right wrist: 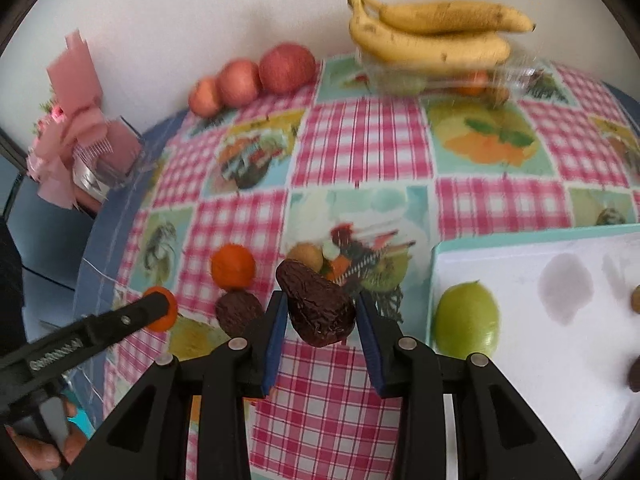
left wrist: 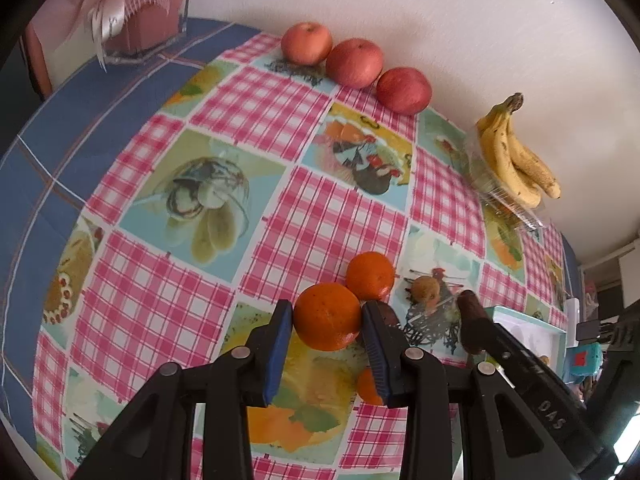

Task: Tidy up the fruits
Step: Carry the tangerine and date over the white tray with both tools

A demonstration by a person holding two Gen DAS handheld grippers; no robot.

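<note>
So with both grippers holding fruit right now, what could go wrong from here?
The left gripper pinches a round orange mandarin that could roll out of the flat pads. A second mandarin touches it and may get nudged. The right gripper holds a wrinkled dark brown avocado near its wide end; the soft skin could slip or bruise.

"DAS" on right gripper arm [left wrist: 552,416]

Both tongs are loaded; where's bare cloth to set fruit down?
Free: the wide cloth between the apples, bananas and loose orange. Crowded: around that orange and the dark fruit. The white tray is mostly bare beyond the green fruit.
</note>
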